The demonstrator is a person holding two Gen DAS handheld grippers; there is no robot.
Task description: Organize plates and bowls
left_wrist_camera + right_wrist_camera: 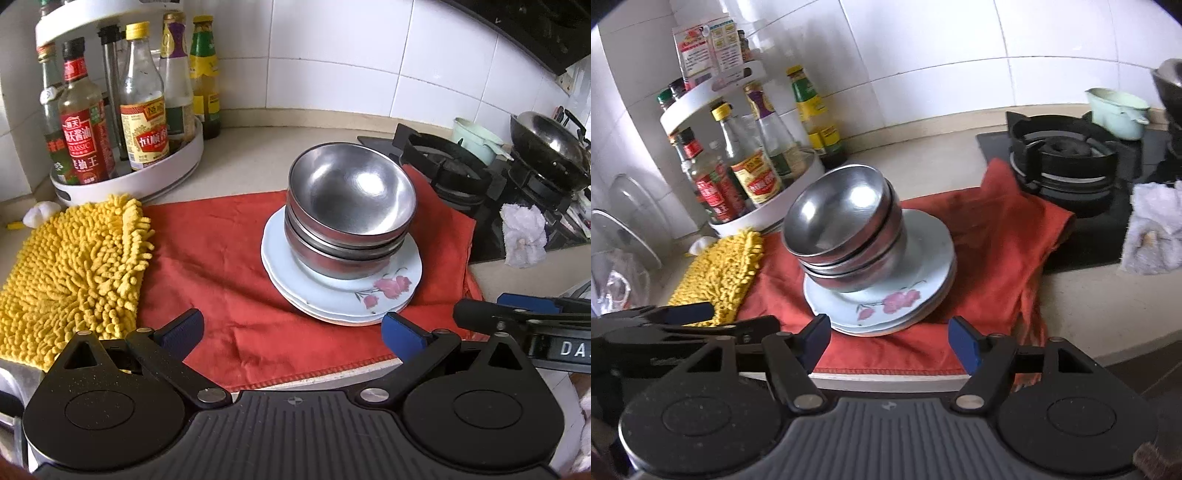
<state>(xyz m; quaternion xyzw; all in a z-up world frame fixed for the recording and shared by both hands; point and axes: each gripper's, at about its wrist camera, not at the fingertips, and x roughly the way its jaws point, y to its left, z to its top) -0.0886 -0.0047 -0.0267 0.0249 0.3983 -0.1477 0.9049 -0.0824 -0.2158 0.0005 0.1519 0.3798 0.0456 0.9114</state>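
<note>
Left wrist view gives me the left gripper [291,332] with its blue-padded fingers [400,338] spread wide and nothing between them. Ahead of the fingertips, slightly nearer the right-hand finger, I see the stack of steel bowls [351,206] nested one inside another and tilted a little, sitting on the stack of white plates [384,291]; the top plate has a pink flower print. The plates rest on a red cloth [221,258] spread over the counter, and the near plate rim sits just beyond my right-hand fingertip without touching it. Beyond the left-hand finger lies a yellow chenille mitt [74,273], overlapping the cloth's edge. Farther off on that side is a white turntable rack [155,173] of sauce bottles. Past the bowls to the right I see the gas burner [447,170] and a dark wok [546,147].

From the right wrist view, the right gripper [888,341] is also spread wide and empty. The plates [923,258] and bowls [842,221] sit just ahead of the gap between its fingers, apart from both pads. The left gripper's dark body [665,325] shows beside my left-hand finger. A crumpled white rag [1152,236] lies on the stove surface, off beyond the right-hand finger.
</note>
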